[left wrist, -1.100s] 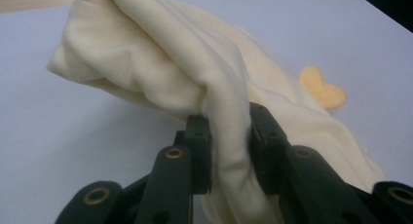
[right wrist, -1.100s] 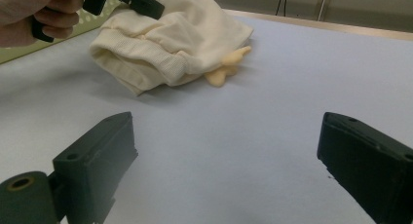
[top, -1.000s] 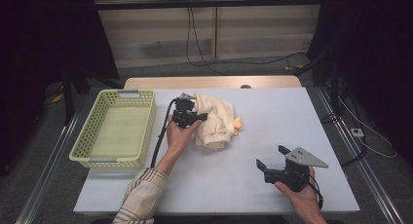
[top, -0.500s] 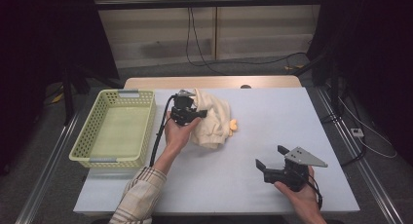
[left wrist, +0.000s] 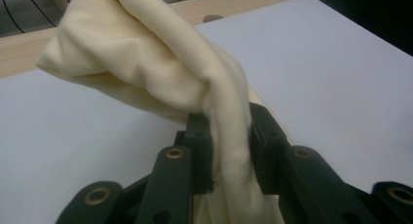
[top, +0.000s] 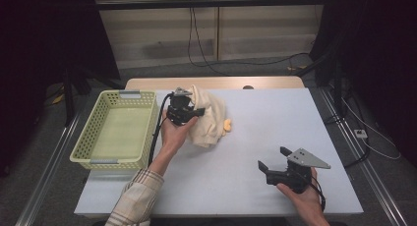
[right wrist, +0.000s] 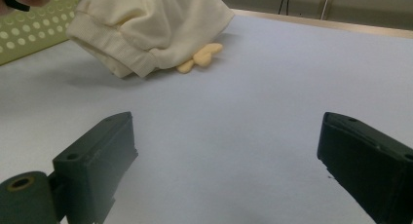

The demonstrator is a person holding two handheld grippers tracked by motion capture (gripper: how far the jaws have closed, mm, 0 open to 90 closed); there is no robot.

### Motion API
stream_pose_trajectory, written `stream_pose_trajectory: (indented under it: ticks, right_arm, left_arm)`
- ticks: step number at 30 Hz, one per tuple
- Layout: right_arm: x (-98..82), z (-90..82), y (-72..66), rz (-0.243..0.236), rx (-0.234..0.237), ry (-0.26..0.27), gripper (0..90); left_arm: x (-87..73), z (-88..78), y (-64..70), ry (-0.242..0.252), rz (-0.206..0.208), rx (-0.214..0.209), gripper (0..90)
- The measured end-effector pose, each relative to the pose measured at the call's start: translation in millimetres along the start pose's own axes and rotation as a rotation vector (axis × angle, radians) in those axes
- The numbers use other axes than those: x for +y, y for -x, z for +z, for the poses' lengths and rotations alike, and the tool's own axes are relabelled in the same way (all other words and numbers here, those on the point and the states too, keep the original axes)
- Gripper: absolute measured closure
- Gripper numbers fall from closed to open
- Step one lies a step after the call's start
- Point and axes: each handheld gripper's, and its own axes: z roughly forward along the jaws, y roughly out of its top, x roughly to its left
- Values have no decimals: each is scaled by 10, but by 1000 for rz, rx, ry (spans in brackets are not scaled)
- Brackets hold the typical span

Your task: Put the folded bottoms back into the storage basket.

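Jaws of the left gripper (left wrist: 229, 151) are pinching a thick fold of the cream garment (left wrist: 160, 63), narrowed down until the cloth is bulging between them; the left gripper view is showing the fabric rising from that pinch and draping up and away over the white surface (left wrist: 341, 78). From the high view, the left gripper (top: 183, 109) is sitting at the garment's (top: 209, 115) left edge, just beside the green basket (top: 88, 137), which is lying with nothing in it. The garment is hanging partly raised from the pinch, while its lower end is resting on the surface, as the ribbed hem in the right gripper view (right wrist: 122, 48) is suggesting. A small yellow piece (right wrist: 200, 57) is peeking out from under the cloth on the side away from the basket; what it is cannot be told.

Judging by this, the work is looking like moving the garment into the basket, and it is at an early stage: the grasp is made, the lift is only partly under way, and the carry across and the release are both left.

The right gripper (top: 275, 167) is waiting near the front edge of the surface, well apart from the garment, its jaws standing wide and touching nothing.
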Motion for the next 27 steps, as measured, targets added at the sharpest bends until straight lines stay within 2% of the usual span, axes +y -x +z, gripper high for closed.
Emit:
stream_pose_trajectory:
  ticks: [10, 13, 20, 27]
  right_arm:
    - [0, 2, 2, 1, 0, 0, 66]
    - [0, 6, 4, -3, 4, -3, 66]
    - [2, 4, 3, 0, 1, -1, 66]
    - [2, 1, 4, 1, 0, 1, 66]
  left_arm:
    - [17, -103, -36, 21, 22, 4, 739]
    - [25, -146, -14, 33, 27, 5, 739]
    - [36, -254, 25, 51, 77, -15, 739]
    - [45, -320, 69, 67, 90, -15, 739]
